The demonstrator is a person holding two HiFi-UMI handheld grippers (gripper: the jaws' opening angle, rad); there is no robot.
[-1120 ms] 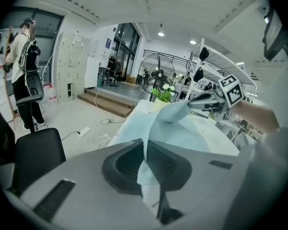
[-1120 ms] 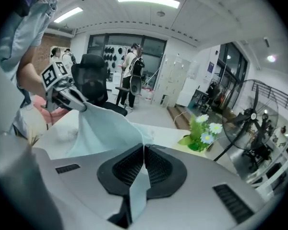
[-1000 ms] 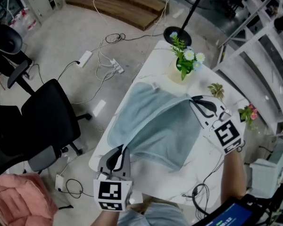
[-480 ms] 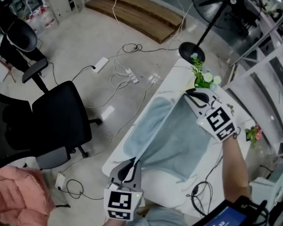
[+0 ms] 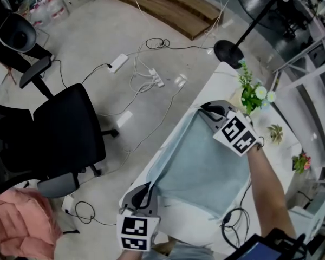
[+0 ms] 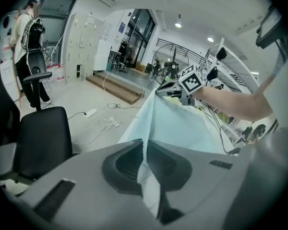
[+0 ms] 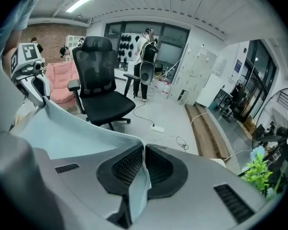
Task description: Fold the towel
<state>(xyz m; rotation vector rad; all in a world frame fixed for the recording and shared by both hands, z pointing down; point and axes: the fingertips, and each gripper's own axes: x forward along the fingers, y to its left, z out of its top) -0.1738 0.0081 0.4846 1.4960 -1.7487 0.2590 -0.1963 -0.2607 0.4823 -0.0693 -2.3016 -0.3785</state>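
The left gripper and right gripper each pinch a towel corner; flowers at the towel's one o'clock — chair at nine.

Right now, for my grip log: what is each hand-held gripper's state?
Left hand-held gripper: closed on the towel.
Right hand-held gripper: closed on the towel.

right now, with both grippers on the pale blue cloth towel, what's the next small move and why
Probably lower both held corners onto the white table, then open. The left gripper and right gripper are each shut on a corner of the pale blue towel, its edge taut between them along the table's side.
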